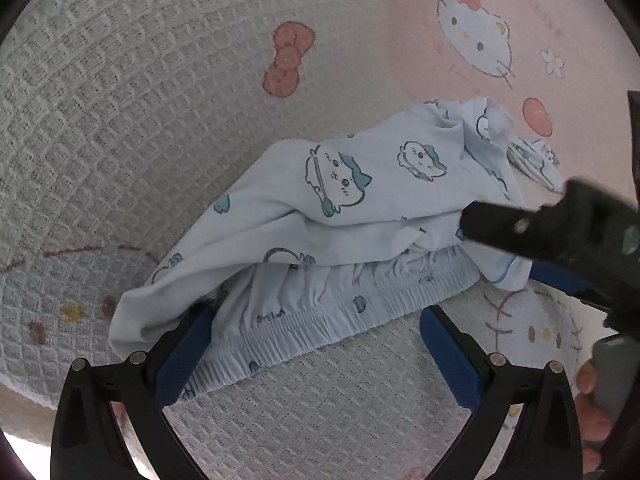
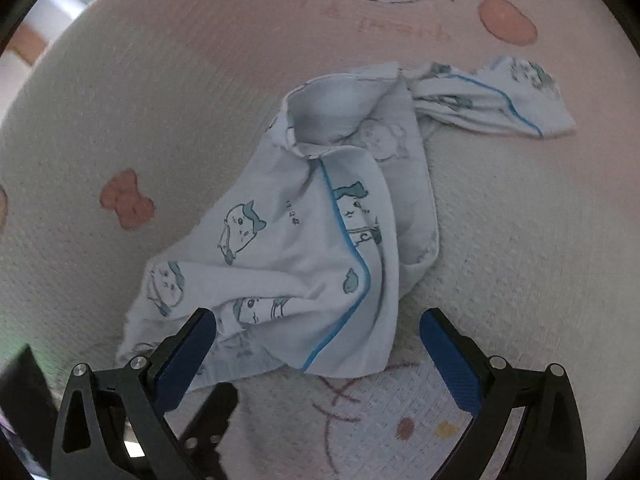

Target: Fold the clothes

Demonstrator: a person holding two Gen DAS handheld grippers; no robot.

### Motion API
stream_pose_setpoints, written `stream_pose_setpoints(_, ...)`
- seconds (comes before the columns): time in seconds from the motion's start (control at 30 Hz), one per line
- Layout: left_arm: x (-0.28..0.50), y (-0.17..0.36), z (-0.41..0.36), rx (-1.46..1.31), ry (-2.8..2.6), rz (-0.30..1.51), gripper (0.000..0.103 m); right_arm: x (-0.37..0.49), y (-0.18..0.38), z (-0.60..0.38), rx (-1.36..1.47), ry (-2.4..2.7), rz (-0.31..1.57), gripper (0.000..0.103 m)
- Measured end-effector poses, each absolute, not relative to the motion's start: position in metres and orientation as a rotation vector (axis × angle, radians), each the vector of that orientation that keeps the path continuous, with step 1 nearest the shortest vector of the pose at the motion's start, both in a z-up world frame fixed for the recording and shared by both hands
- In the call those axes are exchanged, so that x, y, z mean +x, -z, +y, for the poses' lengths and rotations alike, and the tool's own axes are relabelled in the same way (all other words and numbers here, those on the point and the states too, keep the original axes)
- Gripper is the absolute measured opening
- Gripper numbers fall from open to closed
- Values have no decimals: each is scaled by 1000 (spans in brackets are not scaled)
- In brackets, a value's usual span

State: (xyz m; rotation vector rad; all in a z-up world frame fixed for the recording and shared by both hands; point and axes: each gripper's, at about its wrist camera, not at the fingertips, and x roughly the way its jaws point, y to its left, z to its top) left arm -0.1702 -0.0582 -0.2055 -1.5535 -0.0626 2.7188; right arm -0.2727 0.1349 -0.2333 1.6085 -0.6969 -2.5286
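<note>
Pale blue shorts point(image 1: 360, 200) with cartoon prints and blue piping lie crumpled on the blanket. In the left wrist view their gathered elastic waistband point(image 1: 320, 320) lies between the fingers of my open left gripper point(image 1: 316, 344), and the left finger touches a fold of cloth. My right gripper point(image 1: 500, 246) reaches in from the right at the shorts' edge. In the right wrist view the shorts point(image 2: 304, 240) spread ahead. My right gripper point(image 2: 318, 344) is open over their near edge, and one leg point(image 2: 500, 104) trails to the far right.
A waffle-weave blanket point(image 1: 140, 120) in pink and white with cat-face and bow prints covers the whole surface. A person's hand point(image 1: 592, 380) holds a grey handle at the lower right. A black finger point(image 2: 212, 412) of the left gripper shows at the bottom of the right wrist view.
</note>
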Motion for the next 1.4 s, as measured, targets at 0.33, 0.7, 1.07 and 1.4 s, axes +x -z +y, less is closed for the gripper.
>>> stream_pose_setpoints(0.33, -154, 201, -44, -1534, -2772, -35, 81, -296, 232, 109, 1645, 2608, -402, 66)
stream_pose_setpoints(0.7, -122, 180, 2, -1433, -2718, -5, 12, -300, 234, 145, 1617, 2529, -666, 21)
stream_pose_setpoints(1.07, -71, 146, 16, -1348, -2562, -13, 10, -258, 224, 197, 1620, 2643, -516, 20)
stream_pose_setpoints(1.4, -60, 148, 93, -1327, -2428, 48, 10, -209, 215, 221, 1642, 2772, -508, 19)
